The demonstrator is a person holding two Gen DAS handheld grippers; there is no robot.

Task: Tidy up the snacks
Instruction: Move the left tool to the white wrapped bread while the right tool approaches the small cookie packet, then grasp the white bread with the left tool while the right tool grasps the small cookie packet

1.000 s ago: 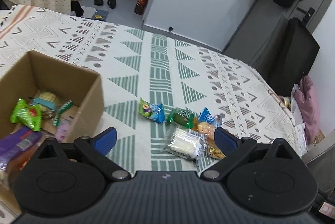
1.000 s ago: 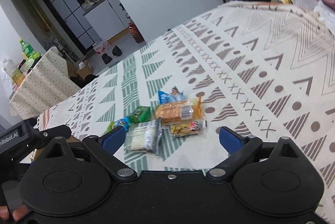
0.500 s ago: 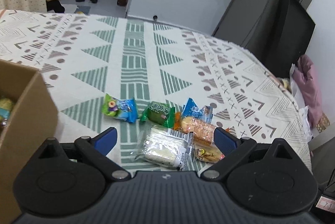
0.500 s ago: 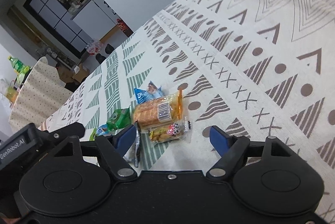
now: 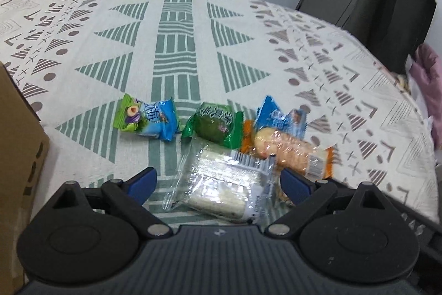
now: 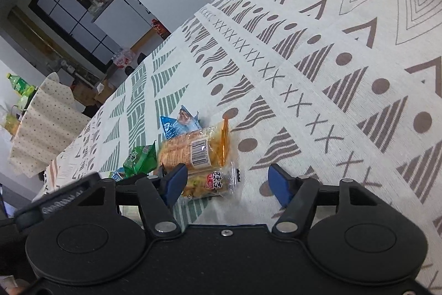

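Note:
Several snack packs lie together on the patterned cloth. In the left wrist view my left gripper (image 5: 218,181) is open and straddles a clear pack of white wafers (image 5: 221,184). Beyond it lie a green-and-blue pack (image 5: 146,120), a dark green pack (image 5: 214,125), a blue pack (image 5: 281,118) and an orange cracker pack (image 5: 290,151). In the right wrist view my right gripper (image 6: 228,181) is open, low over the cloth, with a small clear pack of yellow snacks (image 6: 211,181) by its left finger. The orange cracker pack (image 6: 193,150) and blue pack (image 6: 178,125) lie just past it.
The cardboard box (image 5: 19,157) stands at the left edge of the left wrist view. A black screen (image 5: 386,13) and pink cloth (image 5: 428,79) sit past the table's right side. A chair with dotted fabric (image 6: 41,124) stands beyond the far end.
Both grippers have moved closer to the snack pile and lower. The box has slid almost out of the left view. The wafer pack now lies between the left fingers.

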